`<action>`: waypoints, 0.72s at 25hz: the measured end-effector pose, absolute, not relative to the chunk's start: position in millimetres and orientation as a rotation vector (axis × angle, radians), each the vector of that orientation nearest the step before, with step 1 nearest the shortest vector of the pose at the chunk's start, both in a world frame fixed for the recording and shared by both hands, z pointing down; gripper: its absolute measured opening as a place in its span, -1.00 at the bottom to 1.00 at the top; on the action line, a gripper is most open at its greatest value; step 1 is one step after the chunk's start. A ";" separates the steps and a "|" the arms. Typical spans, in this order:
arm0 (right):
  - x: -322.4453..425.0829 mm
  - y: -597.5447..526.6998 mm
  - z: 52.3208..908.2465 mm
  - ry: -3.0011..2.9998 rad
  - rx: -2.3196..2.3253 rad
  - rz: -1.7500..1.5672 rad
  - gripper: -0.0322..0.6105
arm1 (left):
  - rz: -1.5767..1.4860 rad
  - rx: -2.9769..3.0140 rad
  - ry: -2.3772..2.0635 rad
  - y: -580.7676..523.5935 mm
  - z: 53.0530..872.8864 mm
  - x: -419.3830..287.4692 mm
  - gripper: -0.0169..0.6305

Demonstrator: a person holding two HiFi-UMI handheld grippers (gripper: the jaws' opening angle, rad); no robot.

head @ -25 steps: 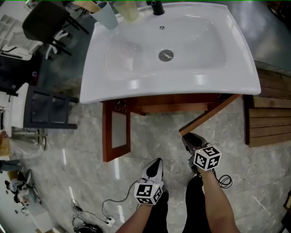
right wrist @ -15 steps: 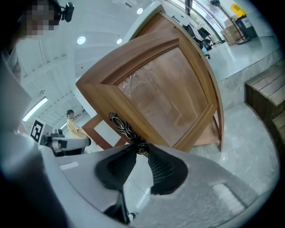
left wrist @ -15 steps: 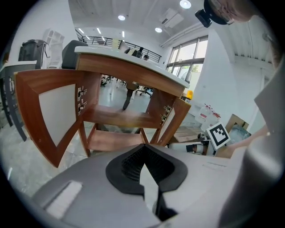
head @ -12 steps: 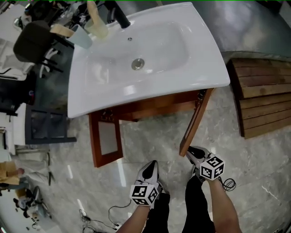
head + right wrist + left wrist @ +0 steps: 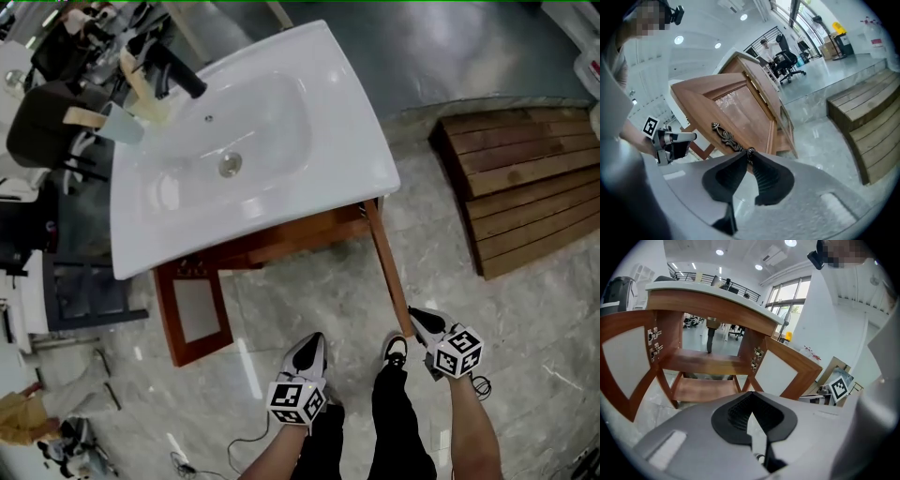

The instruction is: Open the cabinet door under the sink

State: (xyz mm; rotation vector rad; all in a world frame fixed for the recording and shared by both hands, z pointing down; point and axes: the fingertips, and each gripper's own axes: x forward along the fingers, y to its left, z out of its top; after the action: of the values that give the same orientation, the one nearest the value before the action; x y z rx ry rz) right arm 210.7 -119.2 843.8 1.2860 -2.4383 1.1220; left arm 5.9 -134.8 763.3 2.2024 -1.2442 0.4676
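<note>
Wooden right door point(image 5: 386, 267) under the sink point(image 5: 361, 141) stood wide open. Right tongs point(image 5: 749, 154) were closing on its handle point(image 5: 725, 136) at the very tip; left tongs point(image 5: 751, 401) shut, empty. Deeper grip looked safer, following the hinge arc.

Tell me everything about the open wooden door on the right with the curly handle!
The door is reddish-brown wood with a paler middle panel and a dark, curly metal handle. It is swung wide open, sticking out from the right front corner of the cabinet under the white sink. The right tool is closing its jaws, with the handle's end knob between their tips.
</note>
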 end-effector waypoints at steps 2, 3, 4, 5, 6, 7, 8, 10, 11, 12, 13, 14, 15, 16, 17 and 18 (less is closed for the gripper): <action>215.2 -120.4 844.8 -2.436 1.200 1.042 -0.77 | 0.474 2.209 -1.230 -138.1 764.5 15.1 -0.89; 212.8 -120.3 845.1 -2.436 1.151 1.004 -0.77 | 0.476 2.215 -1.223 -139.4 764.4 19.7 -0.89; 210.1 -119.9 845.1 -2.435 1.118 0.980 -0.77 | 0.478 2.220 -1.215 -140.3 763.3 23.7 -0.89; 208.6 -119.4 845.0 -2.433 1.109 0.971 -0.76 | 0.478 2.225 -1.209 -140.7 761.5 26.5 -0.89; 208.7 -118.9 844.9 -2.428 1.123 0.973 -0.76 | 0.479 2.231 -1.204 -140.9 759.0 27.8 -0.89; 209.8 -118.2 845.0 -2.417 1.151 0.975 -0.76 | 0.480 2.235 -1.201 -141.0 756.3 27.9 -0.89; 211.4 -117.0 845.6 -2.399 1.185 0.972 -0.76 | 0.480 2.239 -1.200 -141.0 753.2 27.1 -0.89; 214.3 -110.2 848.5 -2.332 1.246 0.941 -0.80 | 0.481 2.243 -1.200 -140.2 745.7 23.9 -0.89; 214.9 -103.5 850.9 -2.286 1.268 0.928 -0.87 | 0.481 2.245 -1.199 -139.0 741.0 22.0 -0.89; 214.3 -94.2 853.1 -2.242 1.279 0.925 -0.89 | 0.480 2.247 -1.197 -137.0 735.7 20.3 -0.89; 212.4 -82.6 854.5 -2.203 1.276 0.933 -0.89 | 0.478 2.250 -1.192 -134.4 730.0 19.0 -0.89; 209.6 -69.5 854.4 -2.171 1.263 0.947 -0.89 | 0.477 2.253 -1.184 -131.2 724.0 18.4 -0.89; 206.5 -55.7 852.4 -2.147 1.241 0.966 -0.89 | 0.477 2.255 -1.177 -127.2 717.7 18.5 -0.89; 203.4 -41.9 848.6 -2.131 1.212 0.990 -0.89 | 0.478 2.254 -1.171 -122.5 711.2 19.0 -0.89; 200.0 -28.7 843.3 -2.119 1.176 1.017 -0.89 | 0.482 2.252 -1.167 -117.1 704.6 19.9 -0.89; 196.1 -16.0 836.3 -2.112 1.133 1.045 -0.89 | 0.487 2.248 -1.162 -111.0 697.9 20.9 -0.89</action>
State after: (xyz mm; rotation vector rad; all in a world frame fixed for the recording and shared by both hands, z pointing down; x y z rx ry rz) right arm 196.1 -16.0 836.3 1.1327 -2.1115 1.0455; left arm 20.9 -111.0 697.9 2.2475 -1.1624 0.4868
